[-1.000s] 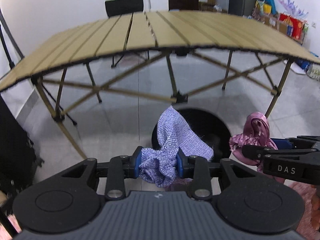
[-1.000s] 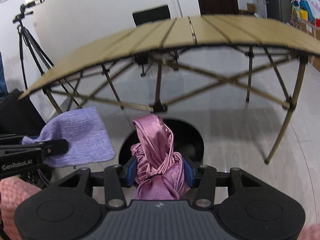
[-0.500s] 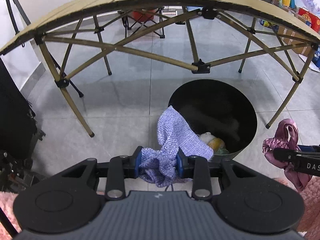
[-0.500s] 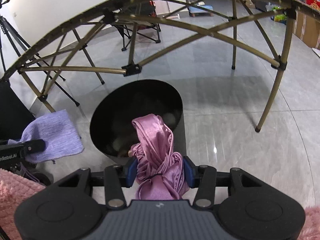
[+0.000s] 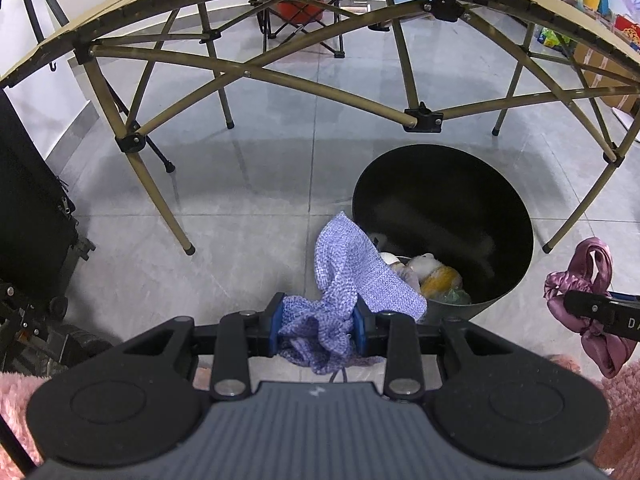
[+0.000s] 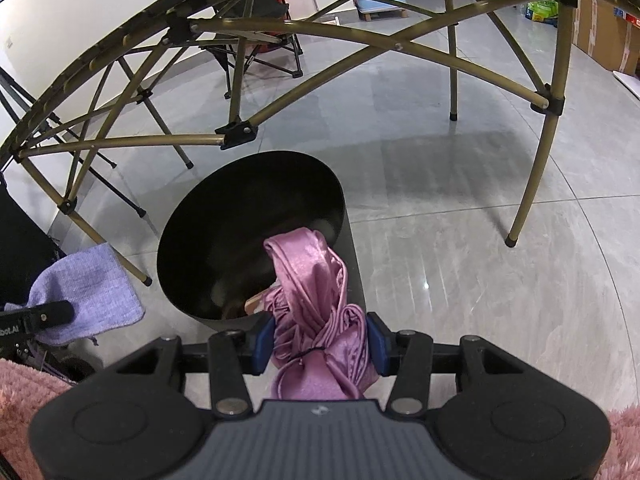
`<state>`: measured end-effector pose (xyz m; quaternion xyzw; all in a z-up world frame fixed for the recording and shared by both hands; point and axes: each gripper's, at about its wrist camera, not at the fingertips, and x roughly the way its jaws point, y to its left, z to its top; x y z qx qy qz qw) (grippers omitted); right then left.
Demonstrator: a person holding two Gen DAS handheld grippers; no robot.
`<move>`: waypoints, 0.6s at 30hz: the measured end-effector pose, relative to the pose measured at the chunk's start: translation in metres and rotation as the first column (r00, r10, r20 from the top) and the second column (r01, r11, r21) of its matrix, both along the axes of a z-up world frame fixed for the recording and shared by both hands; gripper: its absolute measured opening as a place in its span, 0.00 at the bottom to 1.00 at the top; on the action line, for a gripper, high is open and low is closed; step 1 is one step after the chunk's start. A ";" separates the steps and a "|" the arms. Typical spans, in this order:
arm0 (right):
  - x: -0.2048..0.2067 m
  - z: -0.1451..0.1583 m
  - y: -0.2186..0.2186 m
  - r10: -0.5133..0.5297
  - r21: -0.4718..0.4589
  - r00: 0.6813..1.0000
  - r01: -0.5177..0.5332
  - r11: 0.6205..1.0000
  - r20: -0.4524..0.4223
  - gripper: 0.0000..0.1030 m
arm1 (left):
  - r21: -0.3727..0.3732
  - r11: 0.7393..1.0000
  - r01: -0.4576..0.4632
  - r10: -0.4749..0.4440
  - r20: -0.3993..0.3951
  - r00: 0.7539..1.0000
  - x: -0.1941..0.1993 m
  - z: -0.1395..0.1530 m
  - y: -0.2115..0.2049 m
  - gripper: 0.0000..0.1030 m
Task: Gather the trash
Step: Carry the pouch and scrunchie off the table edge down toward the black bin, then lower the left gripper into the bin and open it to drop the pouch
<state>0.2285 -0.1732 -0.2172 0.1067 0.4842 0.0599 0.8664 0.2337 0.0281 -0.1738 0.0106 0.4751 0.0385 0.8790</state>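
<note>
My left gripper (image 5: 318, 324) is shut on a blue knitted cloth (image 5: 352, 276), which hangs just left of the near rim of a black round bin (image 5: 480, 184) on the floor. My right gripper (image 6: 320, 344) is shut on a bunched pink satin cloth (image 6: 316, 276), held over the bin's (image 6: 200, 220) near right rim. Inside the bin lie several scraps, one yellow and white (image 5: 432, 272). The right gripper with the pink cloth (image 5: 588, 284) also shows at the right edge of the left wrist view. At the left of the right wrist view, the blue cloth (image 6: 86, 284) appears again.
A folding table with a tan slatted top (image 5: 160, 12) and crossed metal legs (image 5: 176, 216) arches over the bin. A black case (image 5: 28, 208) stands at the left. A folding chair (image 6: 256, 32) sits beyond the table. Pink fuzzy sleeves (image 6: 24, 400) frame the bottom corners.
Both grippers have sunk below the tabletop and tipped downward, so the bin's inside has come into view. Each still clamps its cloth.
</note>
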 end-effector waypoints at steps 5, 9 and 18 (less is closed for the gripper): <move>0.000 0.000 -0.007 -0.025 0.011 1.000 0.025 1.000 0.004 0.45 | 0.001 1.000 -0.006 0.006 -0.006 1.000 0.008 0.003 -0.005 0.32; -0.001 0.001 -0.015 -0.053 0.025 0.998 0.053 0.998 0.015 0.45 | 0.000 1.000 0.001 -0.001 0.001 1.000 0.016 0.006 -0.014 0.32; 0.000 -0.003 -0.039 -0.119 0.035 0.993 0.119 0.992 0.019 0.45 | 0.007 0.999 0.050 -0.050 0.026 0.998 0.044 0.012 -0.050 0.32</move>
